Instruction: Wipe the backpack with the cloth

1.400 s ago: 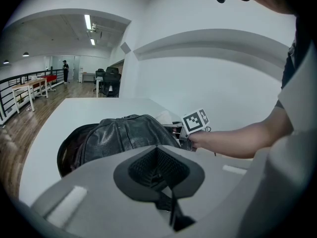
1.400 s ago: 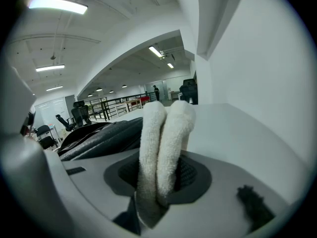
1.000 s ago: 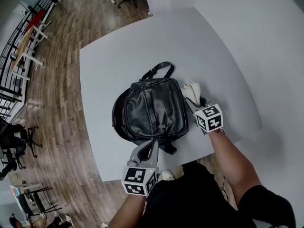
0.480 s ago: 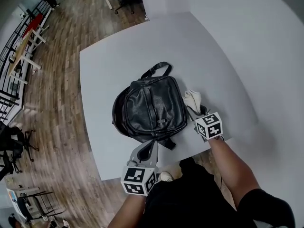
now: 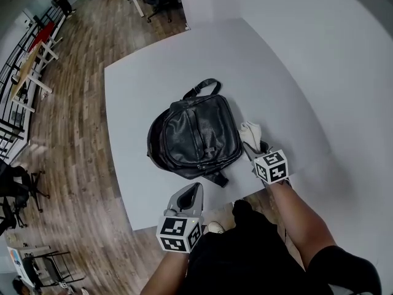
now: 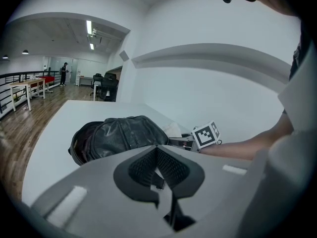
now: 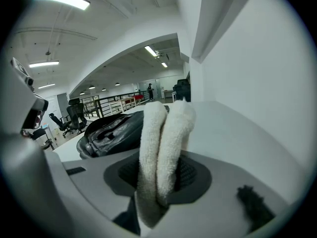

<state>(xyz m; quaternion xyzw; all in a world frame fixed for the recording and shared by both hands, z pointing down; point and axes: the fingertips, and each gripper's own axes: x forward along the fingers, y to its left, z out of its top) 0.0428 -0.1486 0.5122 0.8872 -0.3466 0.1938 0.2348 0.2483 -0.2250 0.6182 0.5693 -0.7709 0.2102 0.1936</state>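
Observation:
A black leather backpack (image 5: 193, 137) lies flat on the white table (image 5: 153, 85), handle pointing away from me. My right gripper (image 5: 256, 146) is just right of the bag, shut on a folded white cloth (image 5: 250, 132) that sticks out past its tips. In the right gripper view the cloth (image 7: 163, 133) stands up between the jaws of the right gripper (image 7: 159, 175), with the backpack (image 7: 111, 130) to the left. My left gripper (image 5: 197, 187) hovers at the table's near edge, shut and empty, a little short of the bag's near strap. The left gripper view shows the left gripper (image 6: 157, 152) facing the backpack (image 6: 119, 135).
A white wall runs close along the table's right side (image 5: 319, 54). Wooden floor (image 5: 73, 134) lies to the left, with desks and chairs (image 5: 31, 66) far off. The table's near edge (image 5: 184, 217) is right in front of my body.
My right gripper has drawn back toward me along the bag's right side, cloth still in it. The left gripper now sits slightly farther from the bag's near edge.

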